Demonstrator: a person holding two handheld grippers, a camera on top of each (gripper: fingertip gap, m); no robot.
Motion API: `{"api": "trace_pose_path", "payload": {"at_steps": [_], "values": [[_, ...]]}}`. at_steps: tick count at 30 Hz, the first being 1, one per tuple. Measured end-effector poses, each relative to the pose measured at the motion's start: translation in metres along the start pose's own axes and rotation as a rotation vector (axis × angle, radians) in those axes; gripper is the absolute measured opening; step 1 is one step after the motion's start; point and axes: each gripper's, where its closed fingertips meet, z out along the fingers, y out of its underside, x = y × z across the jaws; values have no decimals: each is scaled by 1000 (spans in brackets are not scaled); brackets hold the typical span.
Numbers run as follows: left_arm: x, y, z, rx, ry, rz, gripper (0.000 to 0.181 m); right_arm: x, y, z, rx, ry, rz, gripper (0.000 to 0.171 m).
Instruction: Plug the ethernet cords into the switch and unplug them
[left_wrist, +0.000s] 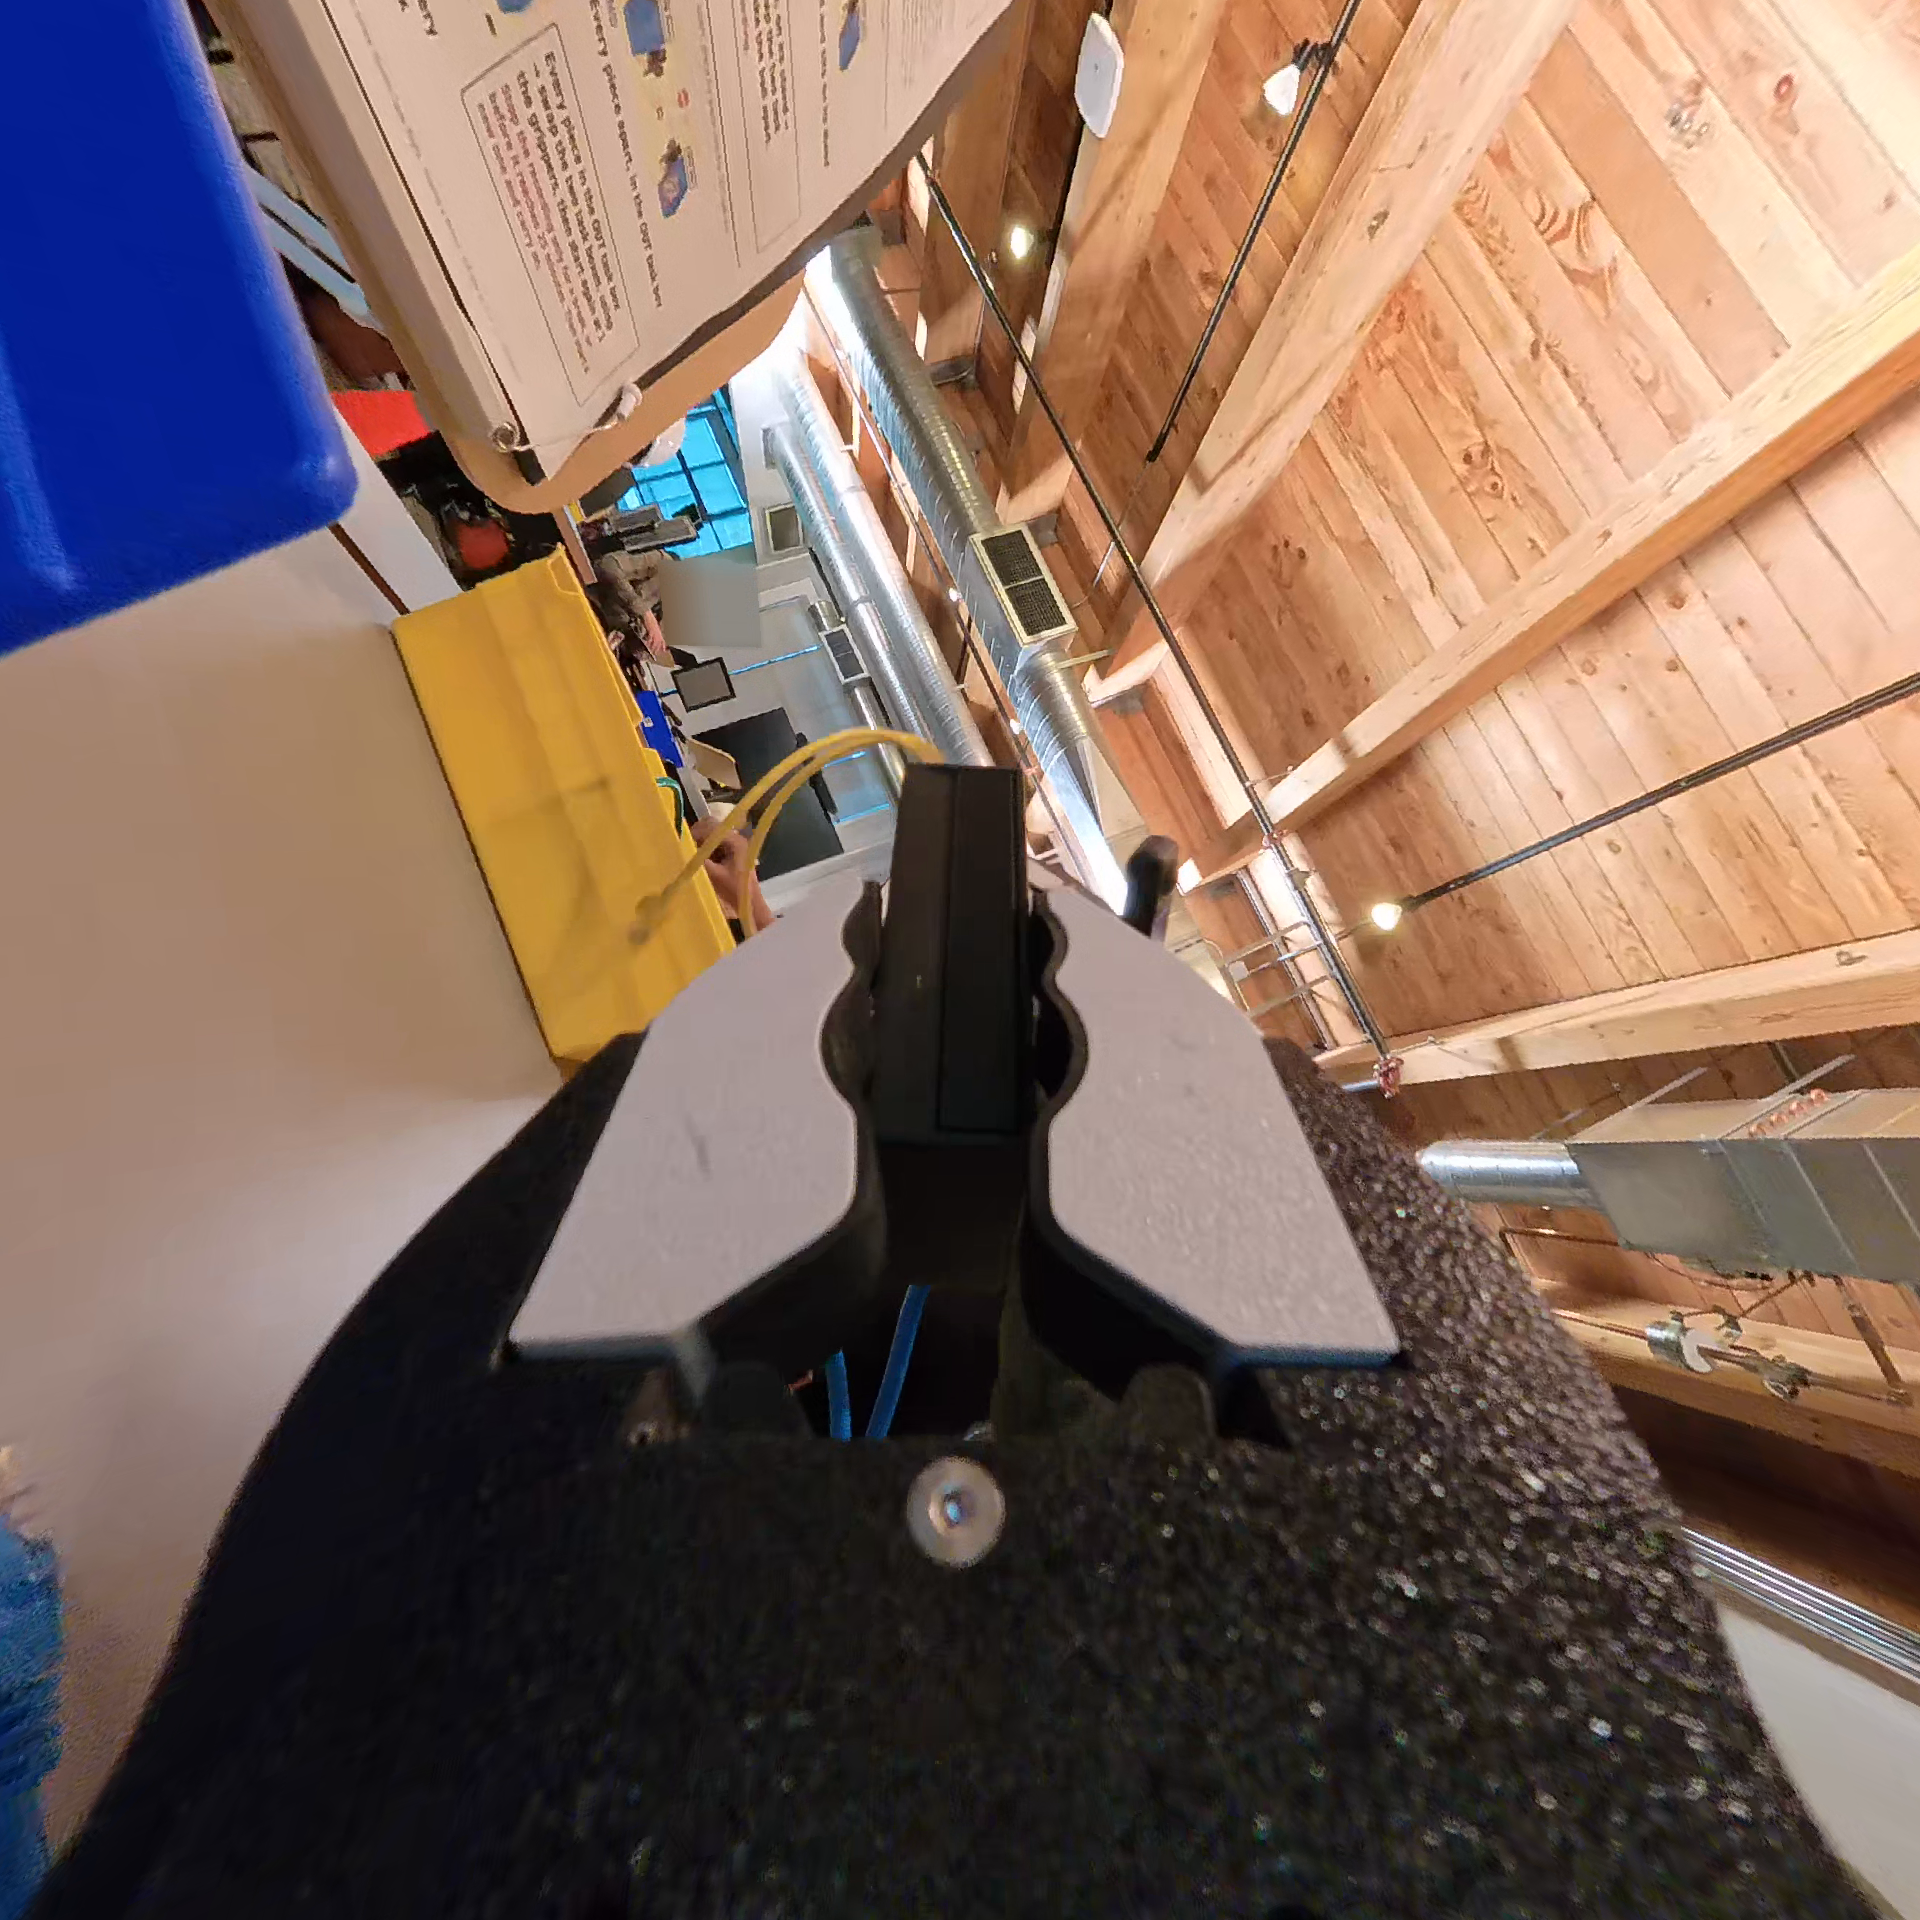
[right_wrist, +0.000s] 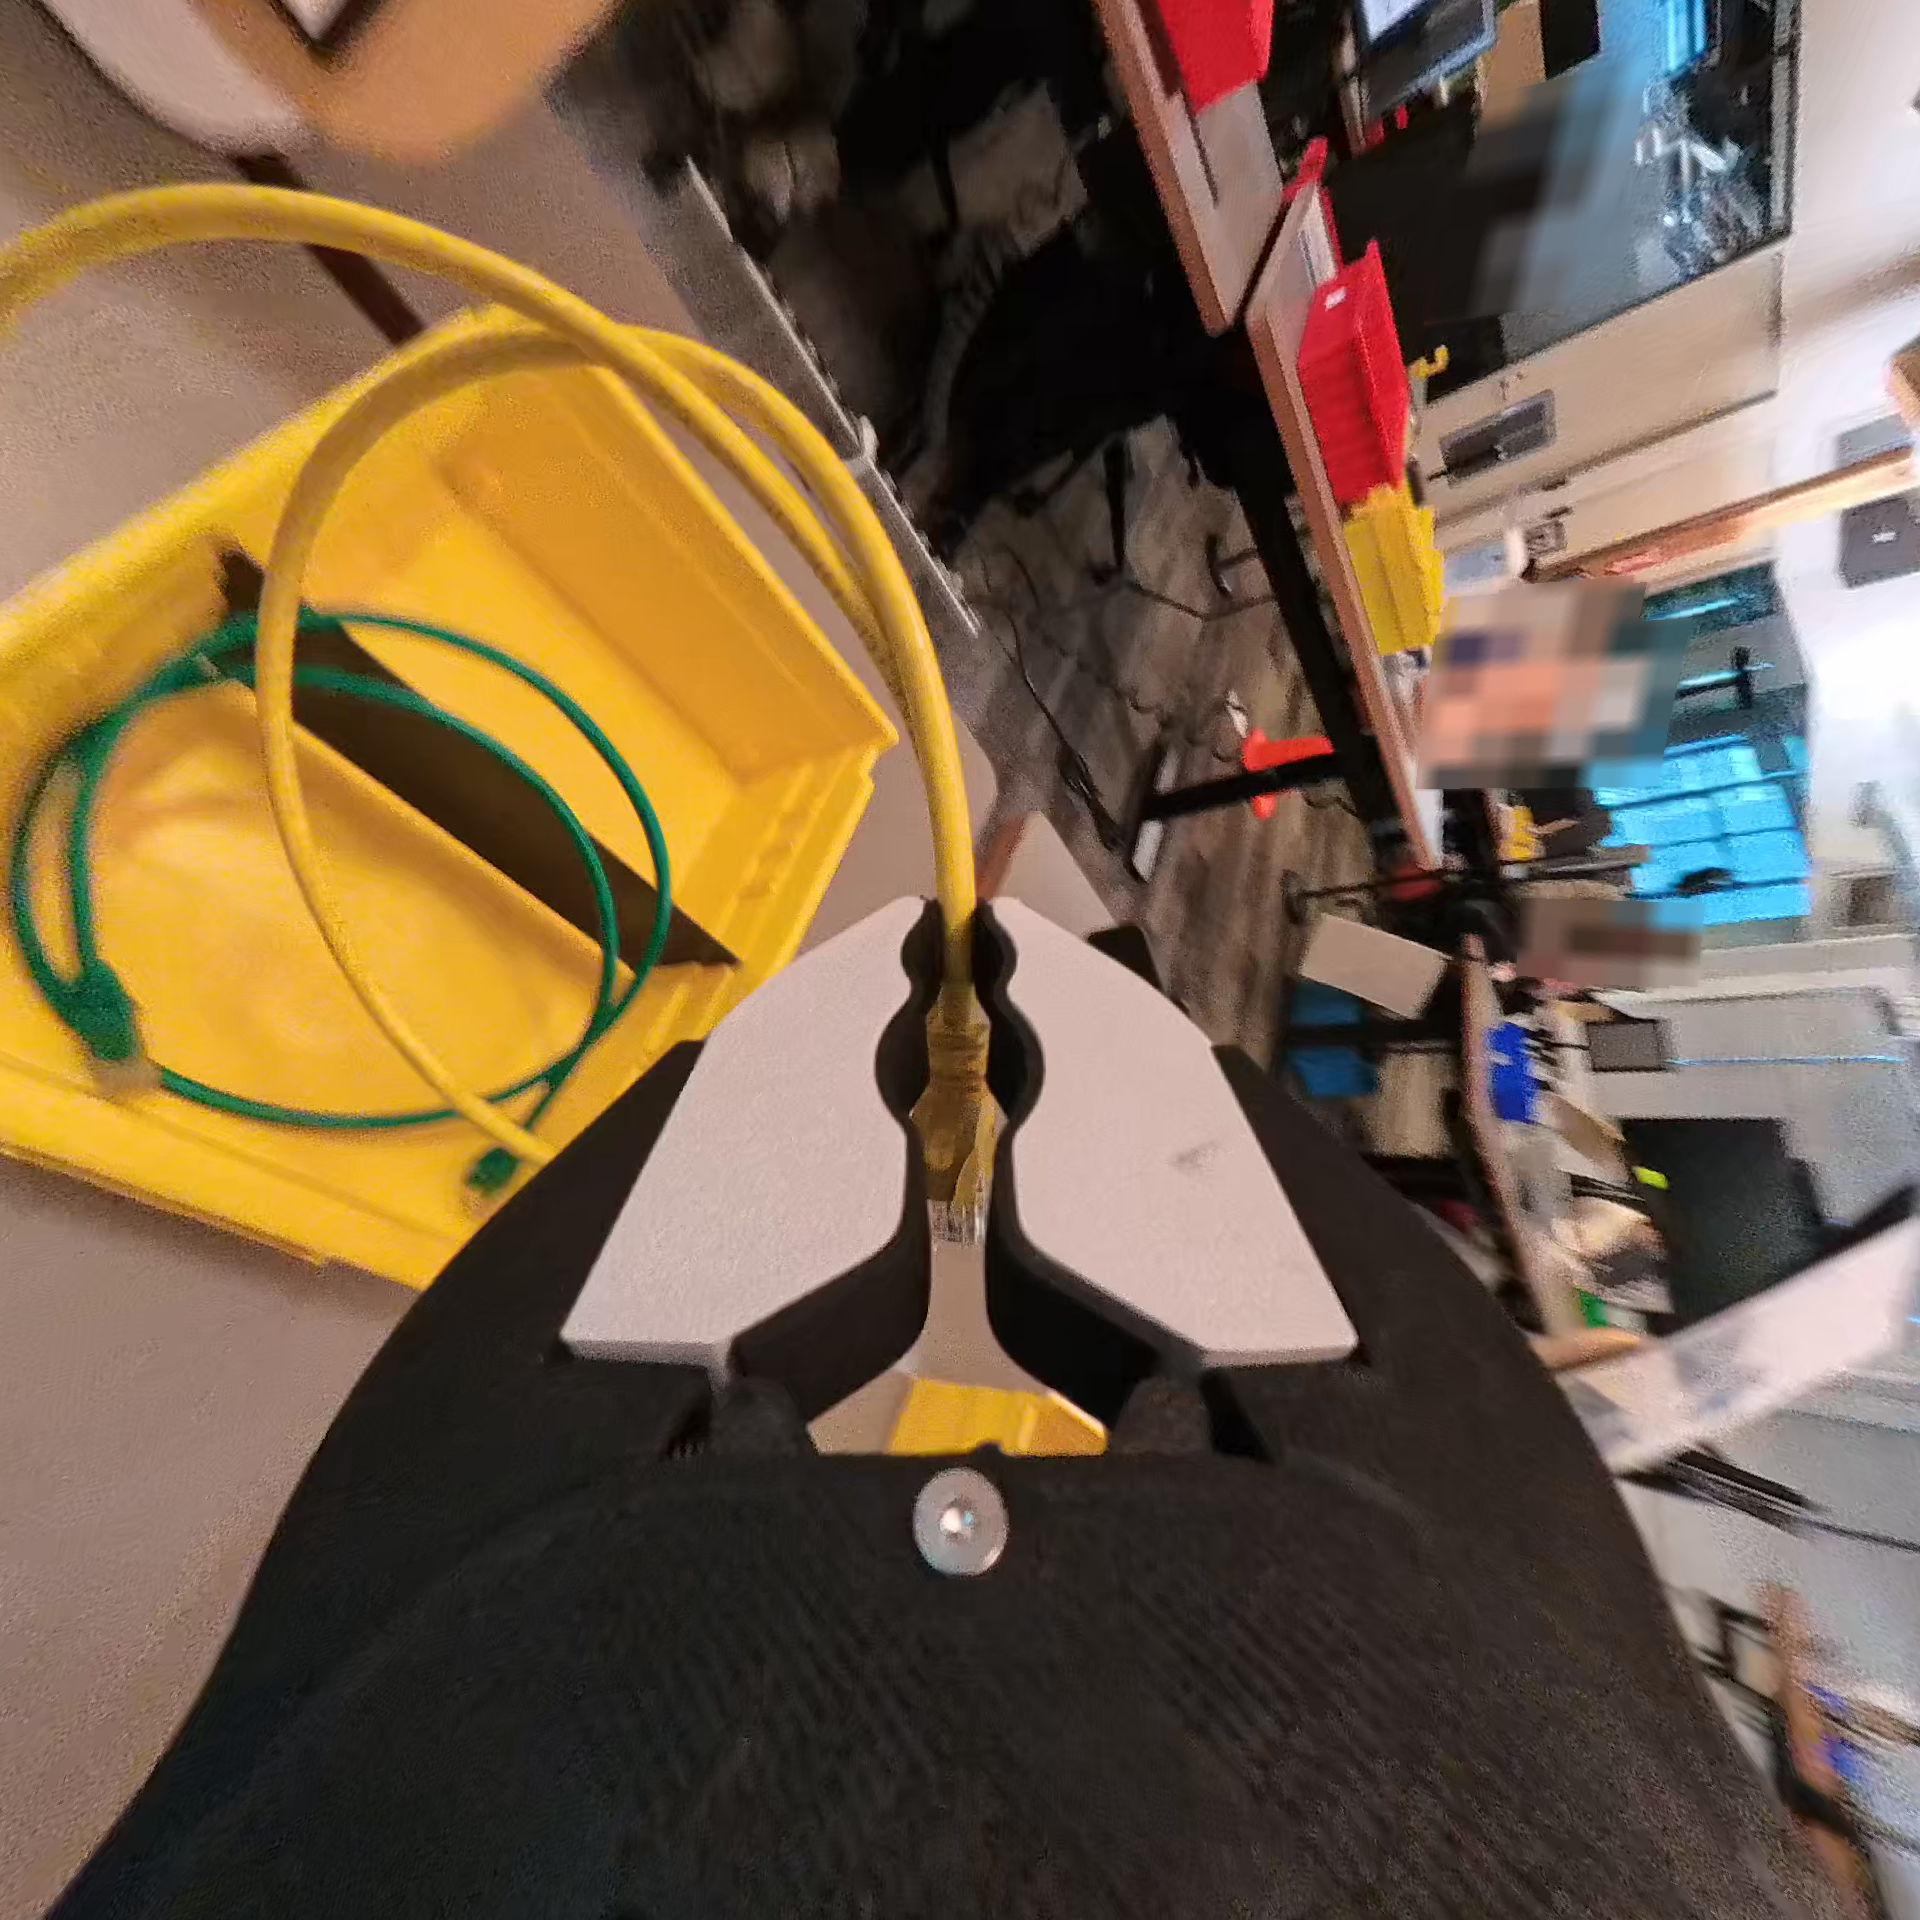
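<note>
My left gripper (left_wrist: 951, 914) is shut on a black switch (left_wrist: 956, 935), held edge-on and lifted, tilted toward the ceiling. Blue cords (left_wrist: 883, 1371) hang below it between the fingers. My right gripper (right_wrist: 958, 920) is shut on a yellow ethernet cord (right_wrist: 582, 343), gripping just behind its plug (right_wrist: 956, 1143), which points back toward the camera. The cord loops up and left over a yellow bin (right_wrist: 644, 623). A green ethernet cord (right_wrist: 343, 862) lies coiled in that bin. The yellow cord also shows beyond the switch in the left wrist view (left_wrist: 769, 800).
The yellow bin (left_wrist: 540, 790) sits on a white table (left_wrist: 208, 935), with a blue bin (left_wrist: 135, 312) at the far left. A printed sheet on a board (left_wrist: 644, 187) hangs above. Shelves with red and yellow bins (right_wrist: 1361, 416) stand across the room.
</note>
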Motion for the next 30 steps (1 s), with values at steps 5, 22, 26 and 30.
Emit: {"api": "trace_pose_path", "payload": {"at_steps": [5,22,26,30], "values": [[-9,-6,-4,2,-16,-13,27,32,-35,-34,256,-62,219,6],[-23,6,0,-26,-55,-20,27,-112,38,74,-83,-272,41,11],[-27,7,-1,-22,-65,-29,26,-144,54,68,-157,-361,132,42],[-30,5,-3,-13,-74,-26,27,-155,61,44,-145,-349,239,84]]}}
